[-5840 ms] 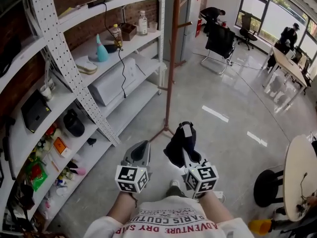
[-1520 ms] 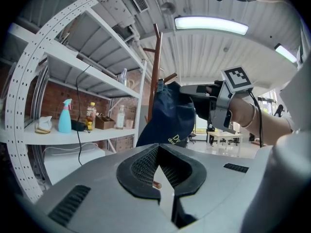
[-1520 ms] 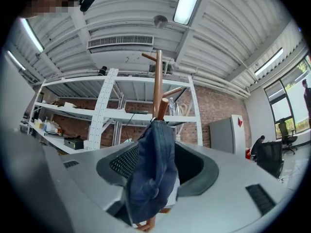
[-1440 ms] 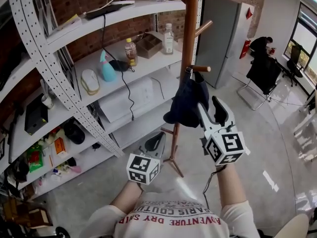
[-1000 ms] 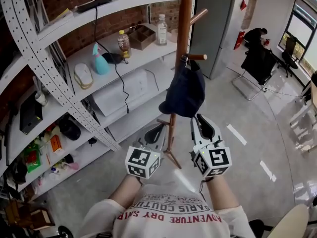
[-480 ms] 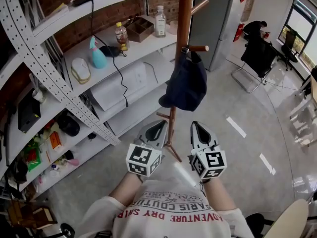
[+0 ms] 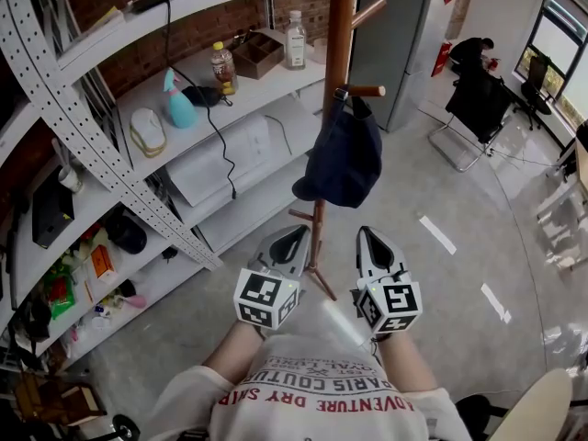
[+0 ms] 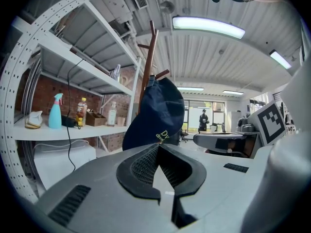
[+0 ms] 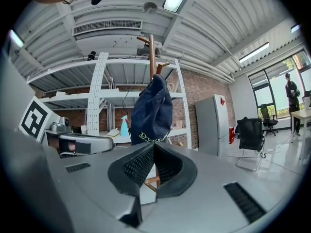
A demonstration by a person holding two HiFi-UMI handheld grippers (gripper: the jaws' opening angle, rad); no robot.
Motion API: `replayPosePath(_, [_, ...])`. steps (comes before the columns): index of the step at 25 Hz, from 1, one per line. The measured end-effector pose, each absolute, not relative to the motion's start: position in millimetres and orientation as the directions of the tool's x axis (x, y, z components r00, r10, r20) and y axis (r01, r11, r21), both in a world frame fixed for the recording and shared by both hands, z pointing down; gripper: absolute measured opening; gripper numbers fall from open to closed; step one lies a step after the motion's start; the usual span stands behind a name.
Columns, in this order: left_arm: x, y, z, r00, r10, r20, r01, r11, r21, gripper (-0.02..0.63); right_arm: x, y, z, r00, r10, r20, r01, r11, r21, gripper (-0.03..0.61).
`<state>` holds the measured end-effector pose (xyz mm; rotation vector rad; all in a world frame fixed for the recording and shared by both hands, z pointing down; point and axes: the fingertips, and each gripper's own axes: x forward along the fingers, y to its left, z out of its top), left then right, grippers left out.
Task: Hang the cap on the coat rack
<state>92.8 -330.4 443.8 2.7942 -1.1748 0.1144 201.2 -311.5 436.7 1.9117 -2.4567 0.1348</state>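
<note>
A dark navy cap hangs by its back strap from a peg of the brown wooden coat rack. The cap also fills the middle of the left gripper view, and the cap hangs ahead in the right gripper view. My left gripper is held low in front of the person, below the cap, shut and empty. My right gripper sits beside it, jaws together, nothing between them. Both grippers are well apart from the cap.
White metal shelving at the left carries a spray bottle, bottles, a box and a cable. A grey cabinet stands behind the rack. Office chairs and people are far right. A round table edge is at the bottom right.
The right gripper let go of the cap, drew back down beside the left gripper and shut. The cap stays hanging on the peg. The left gripper barely moved.
</note>
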Motion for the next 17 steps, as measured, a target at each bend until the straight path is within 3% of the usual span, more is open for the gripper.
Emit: replayPosePath(17, [91.2, -341.4, 441.1, 0.688, -0.719, 0.096, -0.725, -0.684, 0.075, 0.005, 199.5, -321.6, 440.7, -0.251, -0.962, 0.105, -0.968, 0.248, -0.039, 0.014])
